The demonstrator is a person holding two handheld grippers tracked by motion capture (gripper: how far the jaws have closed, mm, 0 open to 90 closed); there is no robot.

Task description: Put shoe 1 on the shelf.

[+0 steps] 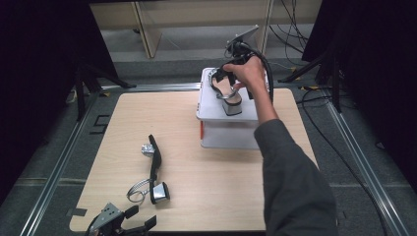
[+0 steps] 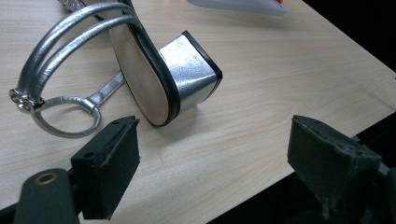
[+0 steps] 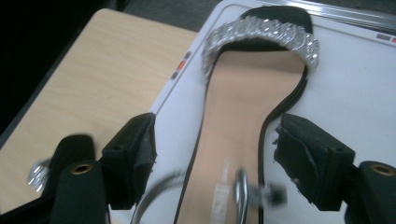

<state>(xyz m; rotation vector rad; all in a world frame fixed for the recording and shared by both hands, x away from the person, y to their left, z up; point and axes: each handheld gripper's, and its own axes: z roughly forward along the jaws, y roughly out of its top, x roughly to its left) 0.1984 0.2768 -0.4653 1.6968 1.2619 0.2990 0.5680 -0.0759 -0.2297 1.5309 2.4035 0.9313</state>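
My right tongs stand released, jaws either side of a silver sandal on the white box. Left tongs released over the bench, near the second sandal lying sideways.

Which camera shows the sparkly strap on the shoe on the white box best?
The right gripper view: the sparkly strap is close and sharp across the toe. In the high view the shoe is small, its strap hard to make out.
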